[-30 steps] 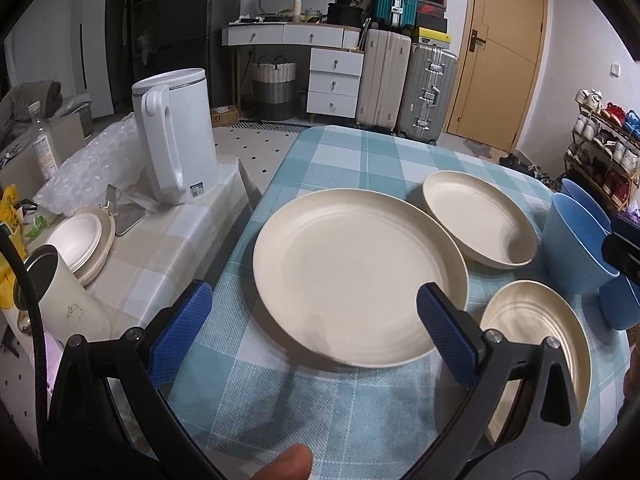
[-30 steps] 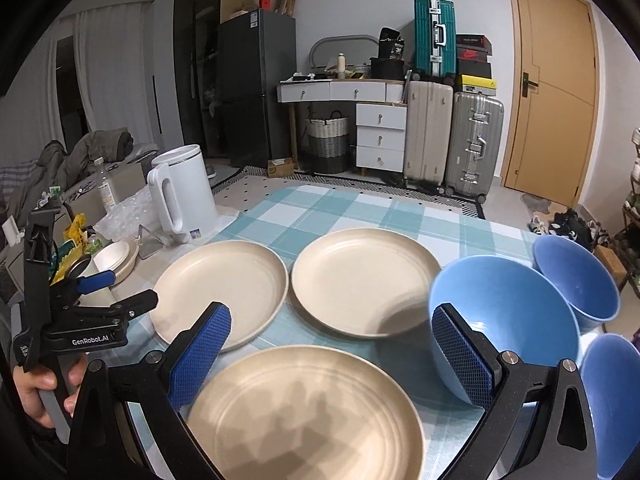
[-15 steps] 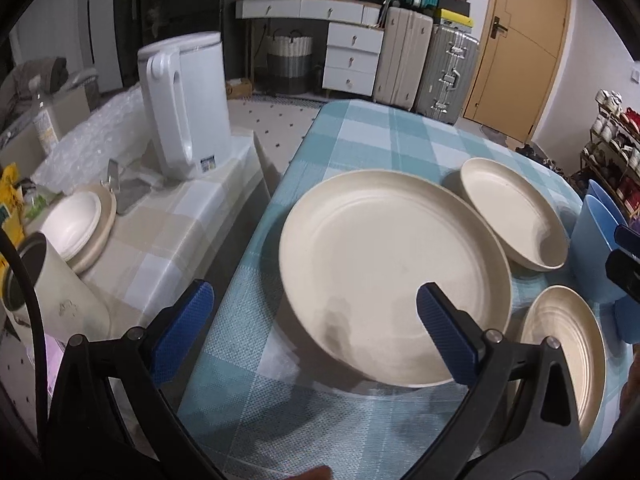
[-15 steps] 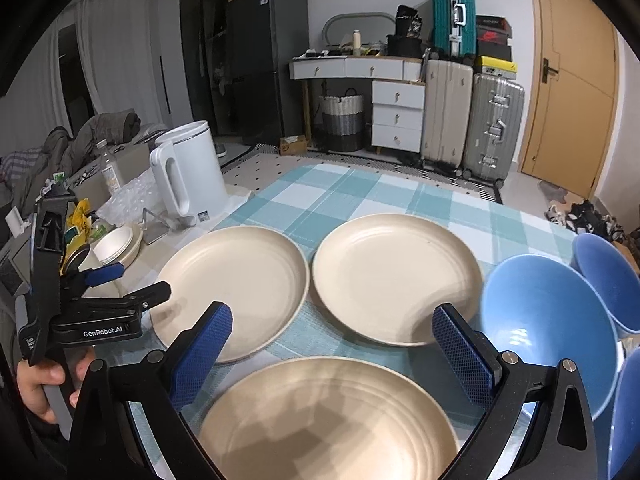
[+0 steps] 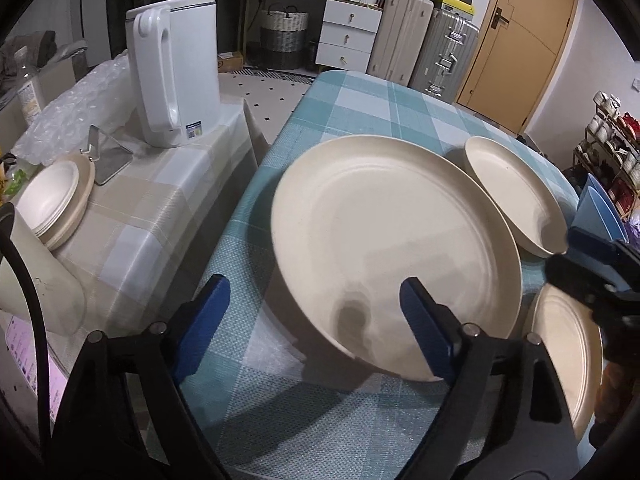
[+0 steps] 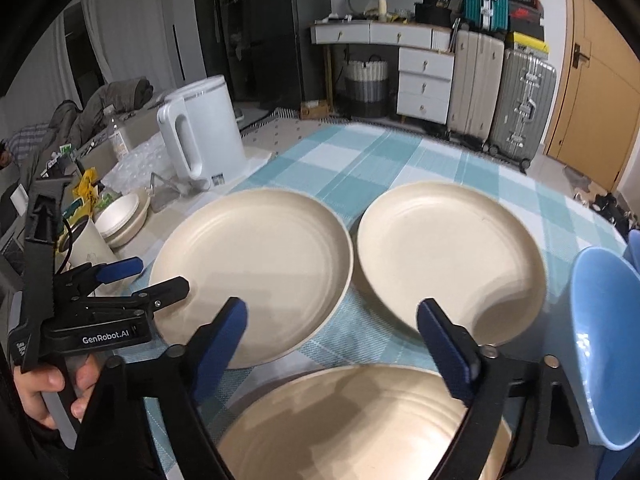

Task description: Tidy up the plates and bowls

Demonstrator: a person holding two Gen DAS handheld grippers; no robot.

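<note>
The checked tablecloth [image 5: 356,100] showed bare cloth toward the upper centre of both frames; its left edge dropped beside the side table [image 5: 160,208]. Three cream plates lay close together: the left plate [image 6: 256,276] at centre left of the right wrist frame, the far plate [image 6: 452,256] just beside it at centre right, and the near plate [image 6: 360,424] at bottom centre.

The left gripper [image 5: 316,320] was released, jaws spread wide, with one blue pad over the left plate's near rim and the other over the cloth; contact could not be confirmed. The right gripper [image 6: 332,340] was likewise spread wide above the near plate, holding nothing.

A blue bowl [image 6: 604,340] sat tilted at the right edge, empty. The white kettle [image 5: 176,68] stood upright on the side table, beside stacked cream dishes [image 5: 52,200].
</note>
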